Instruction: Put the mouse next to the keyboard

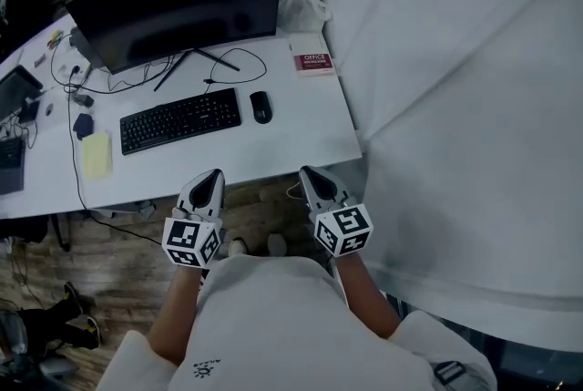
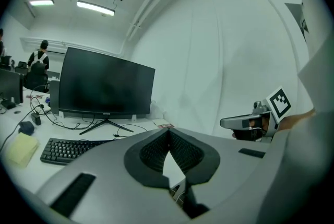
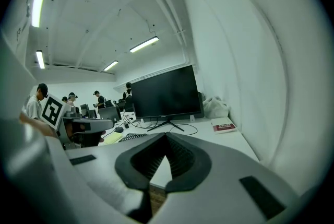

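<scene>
bag point(image 1: 303, 5) on desk point(image 1: 305, 132), contents hidden; mouse point(image 1: 261, 107) beside keyboard point(image 1: 180, 119)

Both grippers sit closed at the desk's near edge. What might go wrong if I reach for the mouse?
1. The right gripper is shut; unopened, it would likely shove the mouse, not grasp it.
2. The mouse lies close beside the keyboard; a jaw may catch the keyboard.
3. A black cable loops just behind it and may snag.

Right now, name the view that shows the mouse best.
Head view: the mouse lies whole on the desk, just right of the keyboard. Neither gripper view shows it; only part of the keyboard appears there.
</scene>
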Demonstrator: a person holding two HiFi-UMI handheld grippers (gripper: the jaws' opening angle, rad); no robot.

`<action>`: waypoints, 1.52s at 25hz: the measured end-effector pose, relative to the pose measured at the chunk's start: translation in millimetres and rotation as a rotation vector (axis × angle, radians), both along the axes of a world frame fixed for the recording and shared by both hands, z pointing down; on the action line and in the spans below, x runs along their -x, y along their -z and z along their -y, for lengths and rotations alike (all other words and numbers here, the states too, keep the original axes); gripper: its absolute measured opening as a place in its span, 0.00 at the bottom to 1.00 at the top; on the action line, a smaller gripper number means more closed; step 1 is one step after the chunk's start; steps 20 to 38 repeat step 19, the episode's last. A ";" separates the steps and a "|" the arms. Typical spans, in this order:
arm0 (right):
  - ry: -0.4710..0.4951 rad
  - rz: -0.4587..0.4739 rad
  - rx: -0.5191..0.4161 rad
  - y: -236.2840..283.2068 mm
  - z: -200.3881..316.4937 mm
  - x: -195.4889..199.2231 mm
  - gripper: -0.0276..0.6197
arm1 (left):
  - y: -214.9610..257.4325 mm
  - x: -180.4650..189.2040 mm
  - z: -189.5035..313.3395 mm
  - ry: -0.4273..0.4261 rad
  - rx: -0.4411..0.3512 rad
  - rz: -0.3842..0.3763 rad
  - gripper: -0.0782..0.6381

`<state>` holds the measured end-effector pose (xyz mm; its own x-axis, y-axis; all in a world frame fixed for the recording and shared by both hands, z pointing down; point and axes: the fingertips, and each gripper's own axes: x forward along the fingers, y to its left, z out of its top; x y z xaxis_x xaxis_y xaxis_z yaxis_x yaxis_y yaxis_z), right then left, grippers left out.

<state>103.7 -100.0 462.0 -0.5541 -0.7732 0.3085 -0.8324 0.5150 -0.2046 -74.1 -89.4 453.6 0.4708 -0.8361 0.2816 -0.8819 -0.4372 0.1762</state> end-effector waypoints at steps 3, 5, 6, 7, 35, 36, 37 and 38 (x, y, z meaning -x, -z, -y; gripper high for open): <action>-0.025 0.004 0.008 -0.1 -2.3 2.7 0.07 | 0.4 3.6 0.7 -0.024 0.005 0.001 0.12; -0.034 0.003 0.011 0.3 -3.8 5.6 0.07 | -0.5 6.5 0.9 -0.035 0.012 -0.003 0.12; -0.037 0.002 0.011 0.1 -4.5 6.9 0.07 | -1.4 7.7 0.9 -0.041 0.015 -0.005 0.12; -0.040 -0.001 0.011 -0.5 -5.3 7.8 0.07 | -2.3 8.7 0.5 -0.047 0.017 -0.006 0.12; -0.048 -0.025 0.013 -5.0 -14.3 21.2 0.07 | -7.1 23.2 -6.6 -0.061 0.023 -0.038 0.12; -0.048 -0.025 0.013 -5.0 -14.3 21.2 0.07 | -7.1 23.2 -6.6 -0.061 0.023 -0.038 0.12; -0.048 -0.025 0.013 -5.0 -14.3 21.2 0.07 | -7.1 23.2 -6.6 -0.061 0.023 -0.038 0.12; -0.048 -0.025 0.013 -5.0 -14.3 21.2 0.07 | -7.1 23.2 -6.6 -0.061 0.023 -0.038 0.12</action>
